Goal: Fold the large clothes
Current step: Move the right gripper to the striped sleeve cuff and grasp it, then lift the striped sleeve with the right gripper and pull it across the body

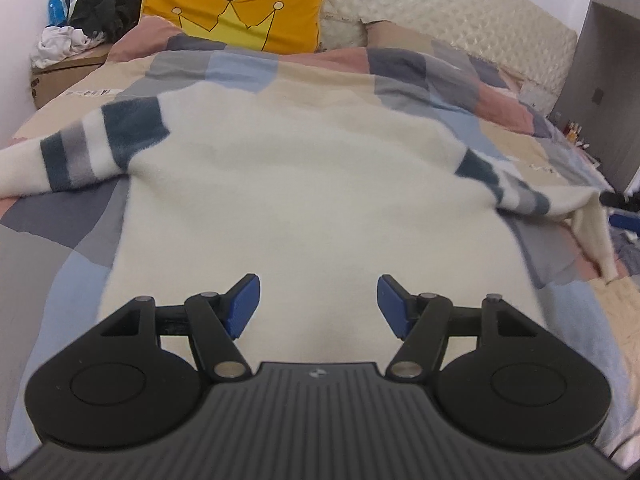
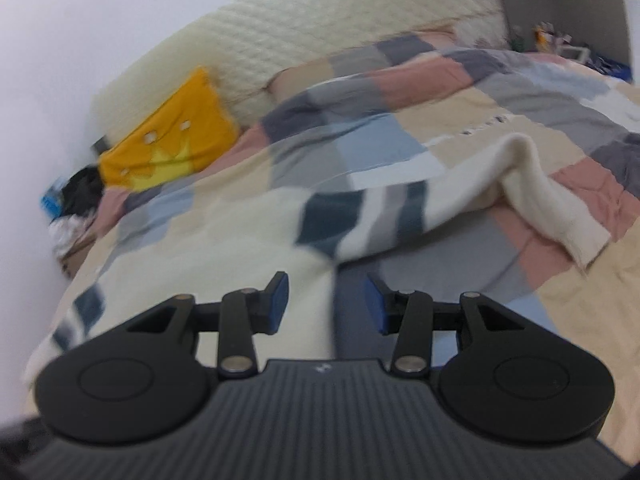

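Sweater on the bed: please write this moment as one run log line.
sweater: spread flat on quilt | left tool: open, empty | right tool: open, empty | fold: not started

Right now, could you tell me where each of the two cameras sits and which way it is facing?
Left wrist: on the left gripper, over the cream sweater, facing the headboard; only its own open fingers show.
Right wrist: on the right gripper, by the sweater's side edge, facing its striped right sleeve; only its own open fingers show.
Shared: the sweater, the patchwork quilt and the orange crown pillow.
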